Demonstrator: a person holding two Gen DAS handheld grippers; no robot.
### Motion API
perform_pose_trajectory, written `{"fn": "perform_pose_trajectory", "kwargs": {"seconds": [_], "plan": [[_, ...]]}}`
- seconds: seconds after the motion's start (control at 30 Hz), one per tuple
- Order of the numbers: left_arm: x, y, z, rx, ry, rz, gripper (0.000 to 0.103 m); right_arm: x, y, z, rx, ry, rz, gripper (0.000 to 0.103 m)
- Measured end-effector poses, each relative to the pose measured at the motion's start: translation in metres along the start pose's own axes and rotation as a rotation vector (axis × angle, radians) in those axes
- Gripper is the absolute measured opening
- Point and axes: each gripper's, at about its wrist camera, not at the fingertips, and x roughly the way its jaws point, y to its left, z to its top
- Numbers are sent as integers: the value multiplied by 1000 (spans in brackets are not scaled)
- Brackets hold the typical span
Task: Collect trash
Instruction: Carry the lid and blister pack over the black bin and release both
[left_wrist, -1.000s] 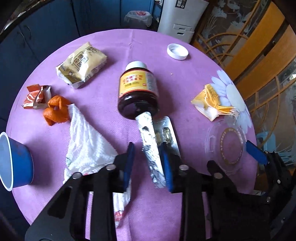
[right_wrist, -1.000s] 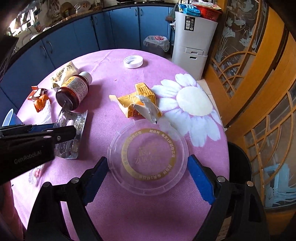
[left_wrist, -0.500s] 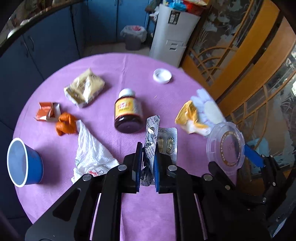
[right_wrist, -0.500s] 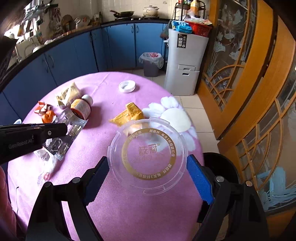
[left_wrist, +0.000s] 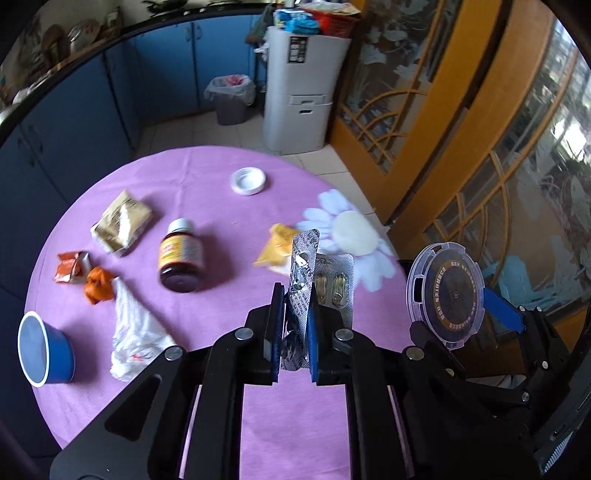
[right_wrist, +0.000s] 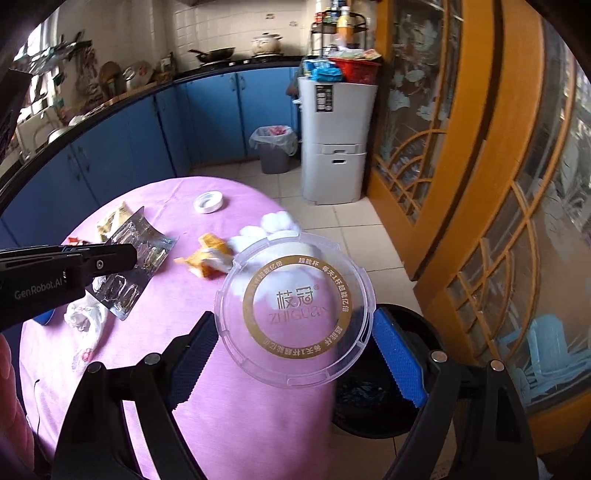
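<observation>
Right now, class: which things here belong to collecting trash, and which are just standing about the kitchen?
Job:
blister packs in left gripper
clear lid in right gripper
black bin
yellow wrapper
orange peel
tissue

Standing about:
white cabinet
wok
wooden doors

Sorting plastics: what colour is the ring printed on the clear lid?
Gold, on the clear lid; best seen in the right wrist view.

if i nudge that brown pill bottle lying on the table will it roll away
Probably yes: the bottle lies on its side, round-bodied, free to roll sideways. The soft purple cloth may slow it. The glass looks dark, so I cannot tell how full or heavy it is.
</observation>
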Motion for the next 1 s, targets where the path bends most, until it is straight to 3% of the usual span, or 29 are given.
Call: {"fn": "perform_pose_trajectory", "kwargs": {"seconds": [0.5, 0.6, 0.7, 0.8, 1.0], "plan": [[21, -96, 29, 141, -27, -17, 12, 2, -80, -3, 146, -34, -87, 84], [27, -109, 35, 160, -29, -16, 12, 12, -96, -3, 174, -14, -62, 84], [33, -121, 37, 177, -26, -14, 12, 15, -107, -5, 191, -26, -72, 93], [40, -133, 38, 196, -19, -17, 12, 15, -113, -8, 197, -34, -89, 94], [56, -157, 38, 212, 37, -96, 14, 15, -125, -13, 205, -25, -117, 94]]}}
